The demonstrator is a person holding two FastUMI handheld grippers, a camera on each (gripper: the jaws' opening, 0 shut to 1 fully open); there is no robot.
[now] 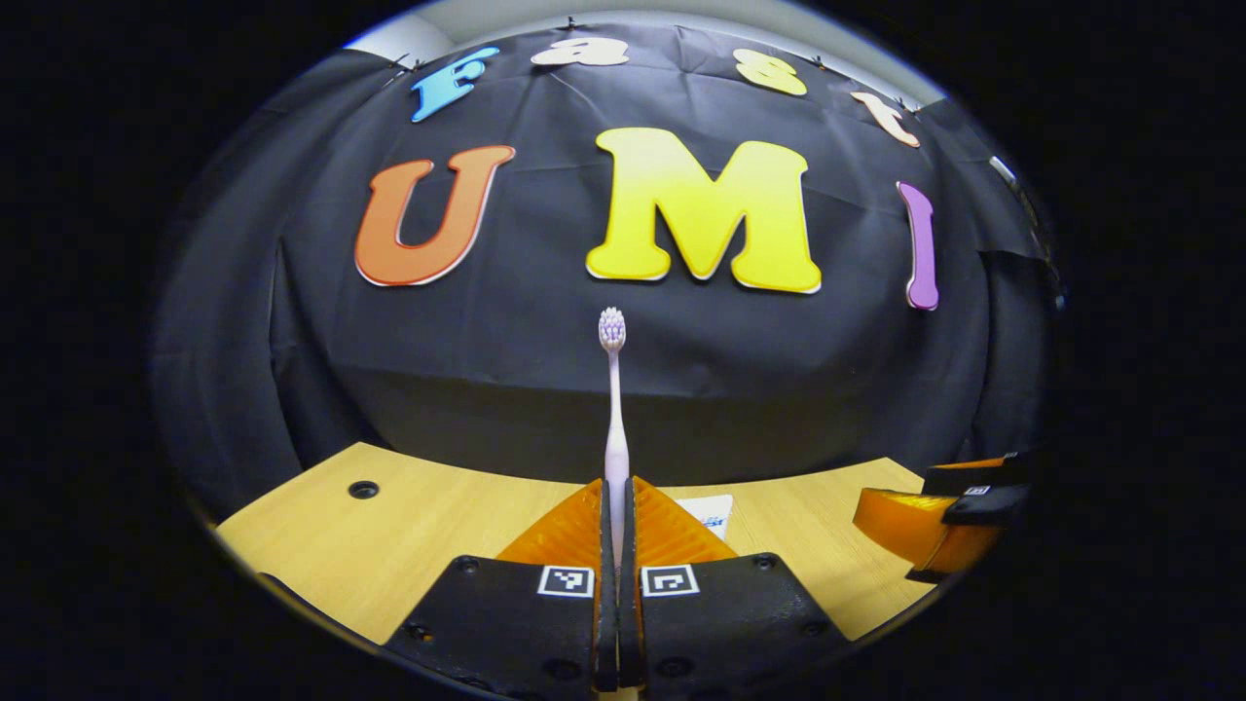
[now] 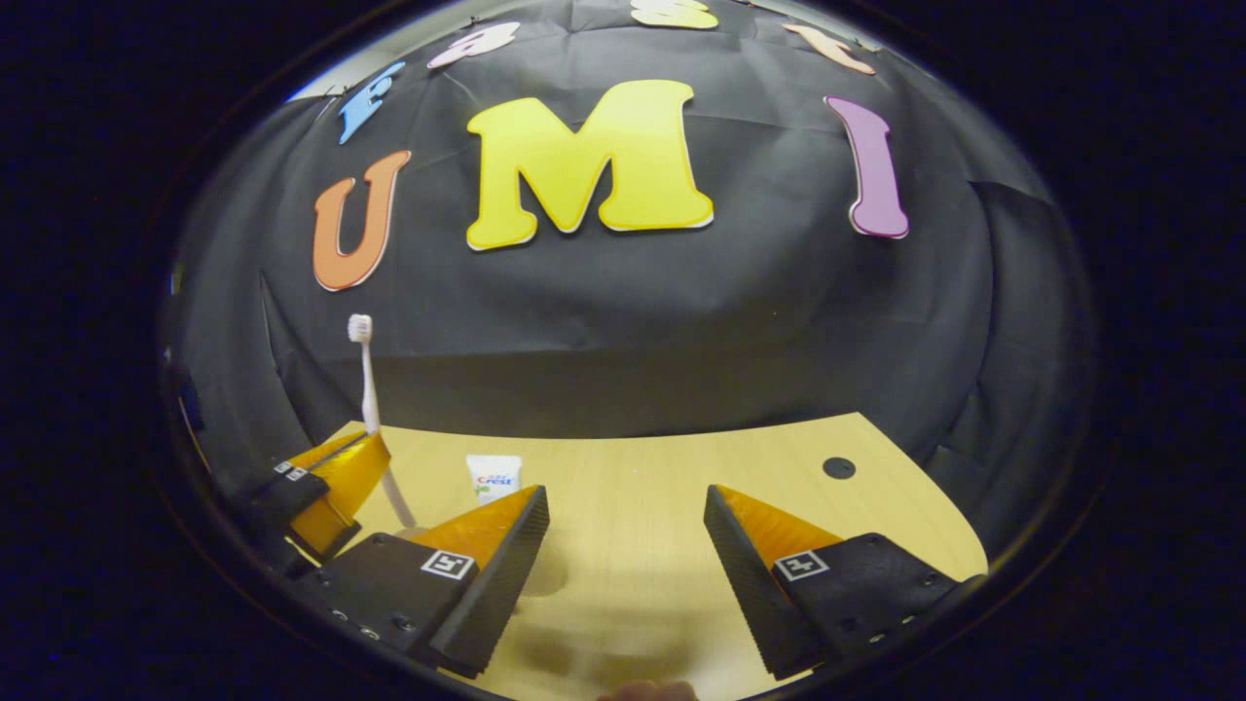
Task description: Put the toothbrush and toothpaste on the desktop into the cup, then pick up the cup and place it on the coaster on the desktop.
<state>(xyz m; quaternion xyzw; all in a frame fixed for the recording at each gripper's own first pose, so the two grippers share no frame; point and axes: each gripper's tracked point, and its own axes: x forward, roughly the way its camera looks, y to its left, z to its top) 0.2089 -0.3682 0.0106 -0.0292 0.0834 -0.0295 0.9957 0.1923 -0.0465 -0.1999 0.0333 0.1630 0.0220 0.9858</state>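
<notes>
Desktop (image 2: 633, 506): one toothbrush (image 1: 613, 409), one toothpaste (image 2: 493, 475).

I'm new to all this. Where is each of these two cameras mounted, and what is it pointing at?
Left gripper view: rides on the left hand-held gripper, facing the cloth wall over the desk; its own fingers clamp an upright toothbrush.
Right gripper view: rides on the right hand-held gripper, facing the same wall; its own fingers stand wide apart over the desk.
Shared: desk, toothbrush, toothpaste, and each view catches the other gripper at its edge.
</notes>
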